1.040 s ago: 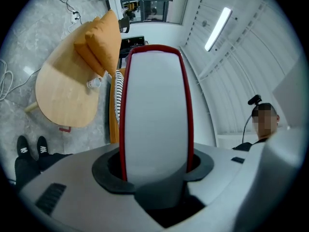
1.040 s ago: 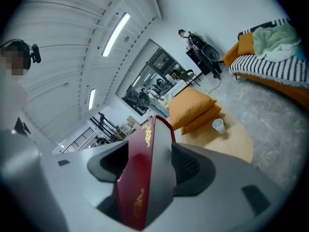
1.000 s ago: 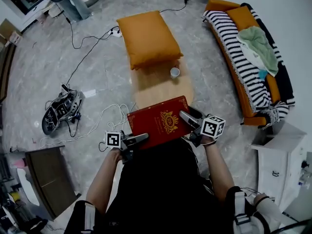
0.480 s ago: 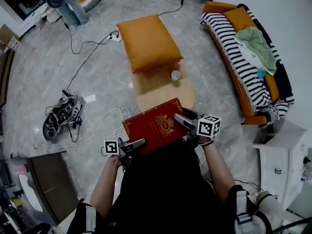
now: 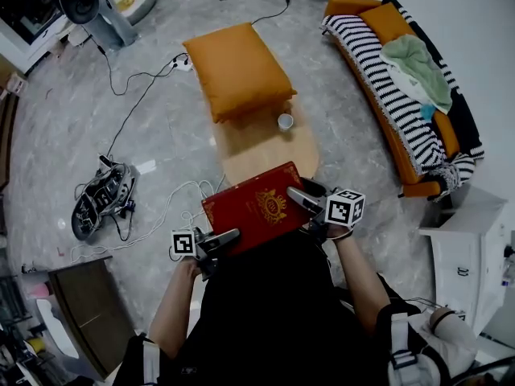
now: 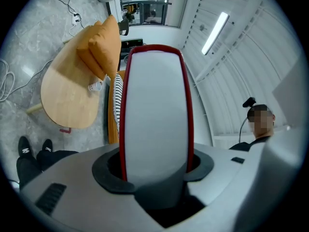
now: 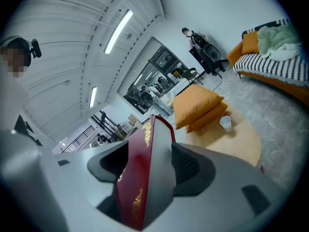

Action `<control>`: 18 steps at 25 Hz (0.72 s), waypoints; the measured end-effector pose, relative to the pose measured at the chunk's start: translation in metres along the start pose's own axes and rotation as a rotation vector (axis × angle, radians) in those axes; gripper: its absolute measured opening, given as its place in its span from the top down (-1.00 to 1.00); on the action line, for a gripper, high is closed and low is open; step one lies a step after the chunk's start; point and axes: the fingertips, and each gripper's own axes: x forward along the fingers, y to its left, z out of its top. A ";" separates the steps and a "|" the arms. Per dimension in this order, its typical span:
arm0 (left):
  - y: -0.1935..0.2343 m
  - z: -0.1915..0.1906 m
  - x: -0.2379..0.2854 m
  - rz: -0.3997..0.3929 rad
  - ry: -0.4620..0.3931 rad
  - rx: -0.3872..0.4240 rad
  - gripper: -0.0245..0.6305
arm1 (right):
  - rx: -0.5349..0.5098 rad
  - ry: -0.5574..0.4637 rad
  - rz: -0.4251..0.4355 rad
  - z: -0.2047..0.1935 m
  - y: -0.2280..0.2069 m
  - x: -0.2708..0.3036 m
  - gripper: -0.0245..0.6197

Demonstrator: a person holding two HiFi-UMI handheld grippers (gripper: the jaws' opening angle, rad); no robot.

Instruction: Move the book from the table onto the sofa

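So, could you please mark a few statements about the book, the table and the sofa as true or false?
1. Both grippers clamp the red book, the left gripper and the right gripper on opposite edges. True.
2. The book lies on the sofa. False: it is held in the air near the person, away from the sofa.
3. A white cup stands on the wooden table. True.
4. The orange cushion lies on the floor. False: it rests on the table's far end.
5. The sofa carries a striped cover and a green cloth. True.
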 end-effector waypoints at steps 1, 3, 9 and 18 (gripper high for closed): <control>0.000 0.000 0.000 0.000 0.000 -0.003 0.19 | 0.001 0.001 -0.002 -0.001 -0.001 0.000 0.04; 0.000 -0.001 0.001 0.001 0.001 -0.005 0.19 | 0.006 0.003 -0.003 -0.003 -0.003 0.000 0.04; 0.001 -0.001 0.001 0.002 -0.005 -0.012 0.19 | 0.007 0.013 0.003 -0.003 -0.004 0.004 0.04; 0.002 0.001 0.002 -0.018 0.012 -0.032 0.19 | 0.020 0.007 -0.013 -0.006 -0.006 0.002 0.04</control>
